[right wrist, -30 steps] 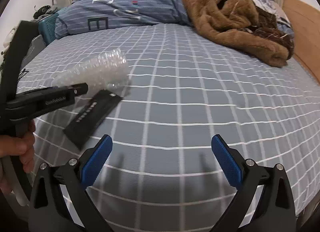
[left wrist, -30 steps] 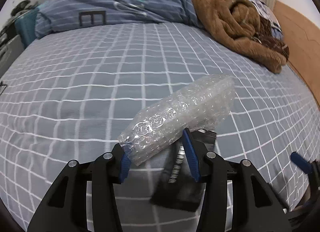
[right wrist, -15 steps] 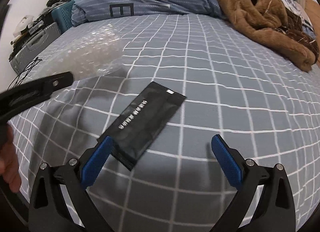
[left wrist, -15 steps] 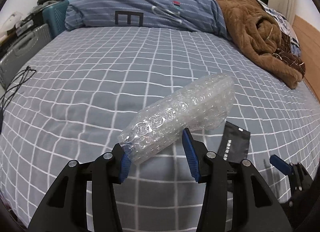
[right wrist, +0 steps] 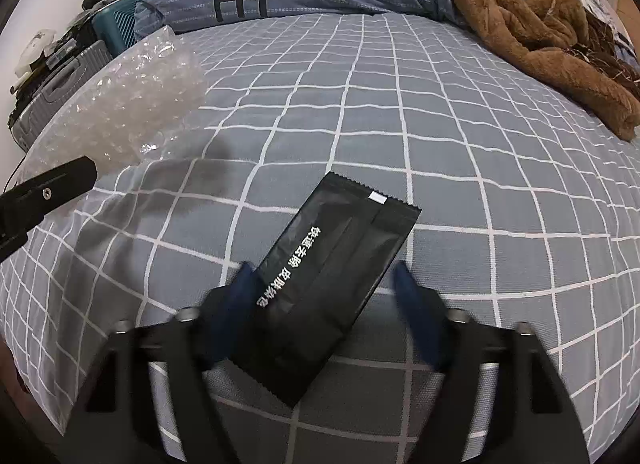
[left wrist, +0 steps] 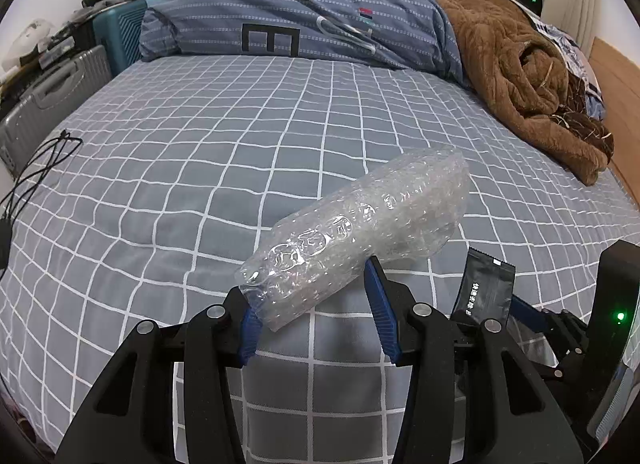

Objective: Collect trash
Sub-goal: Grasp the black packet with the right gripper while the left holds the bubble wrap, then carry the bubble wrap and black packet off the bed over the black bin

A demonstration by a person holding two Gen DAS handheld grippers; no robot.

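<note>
Two trash items: one bubble-wrap roll clamped in left hand-held gripper; one black packet near bed front edge, right hand-held gripper closing around it.

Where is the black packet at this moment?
The black packet lies flat on the checked bedsheet between the closing right gripper, right of the bubble wrap.
</note>
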